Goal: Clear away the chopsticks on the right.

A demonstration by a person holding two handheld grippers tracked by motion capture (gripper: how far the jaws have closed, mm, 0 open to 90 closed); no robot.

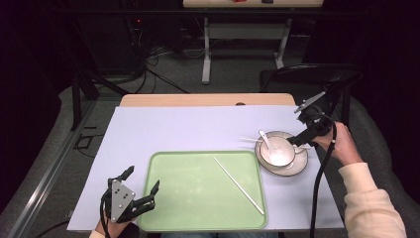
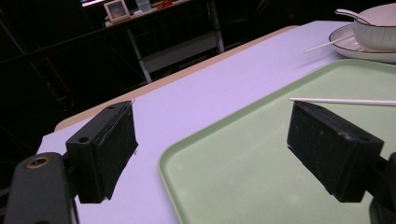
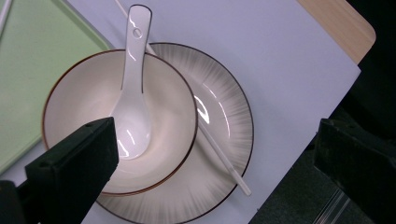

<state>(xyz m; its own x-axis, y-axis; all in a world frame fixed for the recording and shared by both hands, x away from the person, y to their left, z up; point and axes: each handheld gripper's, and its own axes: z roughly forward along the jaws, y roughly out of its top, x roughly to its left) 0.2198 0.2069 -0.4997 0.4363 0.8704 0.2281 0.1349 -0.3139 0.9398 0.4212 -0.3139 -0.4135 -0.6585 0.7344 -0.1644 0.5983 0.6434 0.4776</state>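
— Since the right claw (image 1: pixel 300 140) hangs over the bowl (image 3: pixel 116 121) with its jaws spread wide and nothing between them, what is it after?

— My guess is the bowl or the dish under it. The bowl sits just beneath and ahead of that claw, stacked on a plate (image 3: pixel 224 116), with a white spoon (image 3: pixel 133 93) lying inside, handle over the far rim. A chopstick (image 3: pixel 222 158) rests across the plate beside the bowl, on the side of the claw's right jaw.

— How should the grasp go?

— I'd lower one jaw inside the bowl wall and one outside, clear of the spoon, and close gently; glazed ware is likely slick. Lifting level would keep the spoon from sliding out.

— And farther off?

— Beyond the claw's left jaw lies the green tray (image 1: pixel 198 218), carrying a second chopstick (image 1: pixel 238 185). The left claw (image 1: pixel 142 185) waits at the tray's near left corner, jaws apart and empty, one over the tray, one over the pale surface (image 1: pixel 163 129).

— Any writing to read?

— None I can make out; bowl, plate and tray look unmarked.
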